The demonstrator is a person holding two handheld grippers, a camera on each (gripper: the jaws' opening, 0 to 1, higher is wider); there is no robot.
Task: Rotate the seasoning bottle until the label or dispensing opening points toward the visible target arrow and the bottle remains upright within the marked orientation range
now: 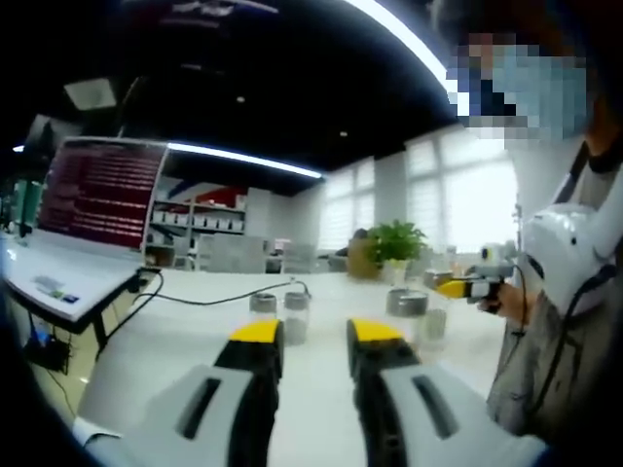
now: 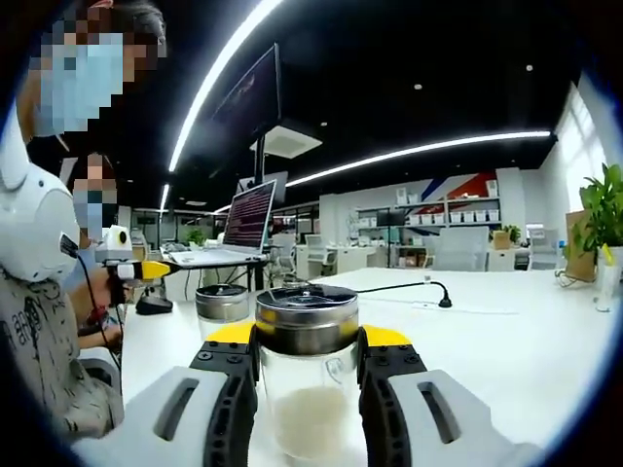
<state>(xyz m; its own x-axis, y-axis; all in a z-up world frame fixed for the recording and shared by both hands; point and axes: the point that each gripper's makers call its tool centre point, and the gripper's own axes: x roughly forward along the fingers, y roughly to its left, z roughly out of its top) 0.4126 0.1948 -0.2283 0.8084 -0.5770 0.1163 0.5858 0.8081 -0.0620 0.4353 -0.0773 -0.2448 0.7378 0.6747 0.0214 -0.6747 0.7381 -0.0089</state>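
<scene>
right gripper [image 2: 307, 355]: jaws closed around seasoning bottle [image 2: 306, 375], upright on the white table [image 2: 506, 331], long axis vertical | left gripper [image 1: 314, 341]: jaws parted, empty, farther off, other jars [image 1: 280, 309] ahead | no target arrow discernible

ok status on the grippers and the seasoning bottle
Right gripper shut on seasoning bottle, upright. Left gripper open, empty. Second jar close behind.

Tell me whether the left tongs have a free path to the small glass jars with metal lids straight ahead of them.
Probably yes. The left tongs stand open, and only bare white tabletop lies between them and the two small glass jars with metal lids. The black cable runs off to one side.
</scene>
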